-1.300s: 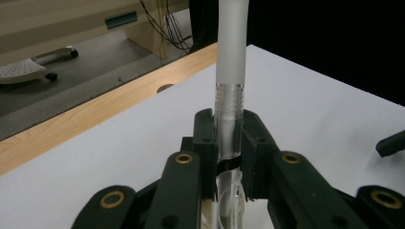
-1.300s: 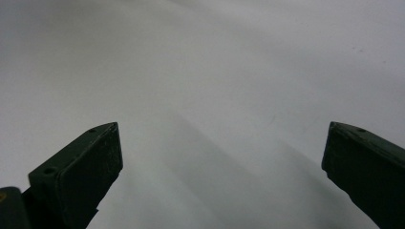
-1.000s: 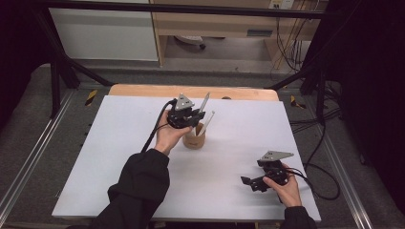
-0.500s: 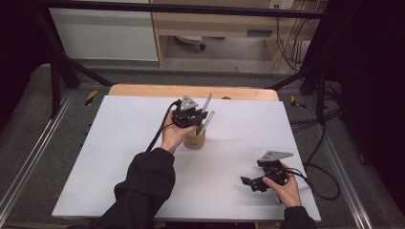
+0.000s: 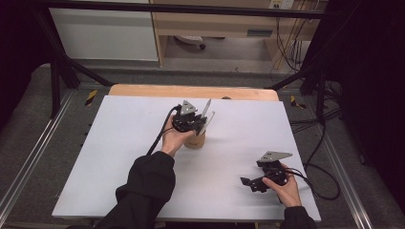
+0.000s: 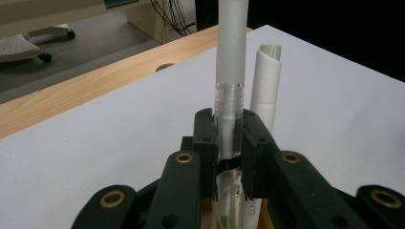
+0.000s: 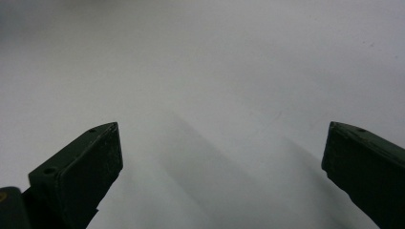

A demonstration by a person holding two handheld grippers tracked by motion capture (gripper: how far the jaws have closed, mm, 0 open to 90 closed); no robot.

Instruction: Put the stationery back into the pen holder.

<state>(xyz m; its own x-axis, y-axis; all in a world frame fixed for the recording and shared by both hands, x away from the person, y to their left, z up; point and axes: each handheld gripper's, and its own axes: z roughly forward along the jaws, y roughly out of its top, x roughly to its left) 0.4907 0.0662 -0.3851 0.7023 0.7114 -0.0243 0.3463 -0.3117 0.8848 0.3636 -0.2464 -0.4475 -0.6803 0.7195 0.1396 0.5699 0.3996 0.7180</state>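
Note:
A small tan cup [image 5: 195, 141] stands near the middle of the white table [image 5: 119, 143]. Two pens stick up out of it. My left gripper [image 5: 197, 125] is above the cup, shut on a frosted clear pen [image 6: 230, 71] that points up and away. A white pen [image 6: 265, 81] with a pale green tip stands just to its right, free of the jaws. My right gripper [image 5: 250, 183] rests low over the bare table near the front right corner. In the right gripper view that gripper [image 7: 222, 152] stands wide open, with nothing between the jaws.
A wooden strip [image 5: 191, 90] with a hole in it runs along the table's far edge. Beyond it are a white cabinet [image 5: 102, 33] and a wheeled base on the floor. Cables hang at the right. Black frame legs stand at both sides.
My left gripper, with the frosted pen in it, has shifted slightly right and toward the cup. The right gripper has stayed where it was.

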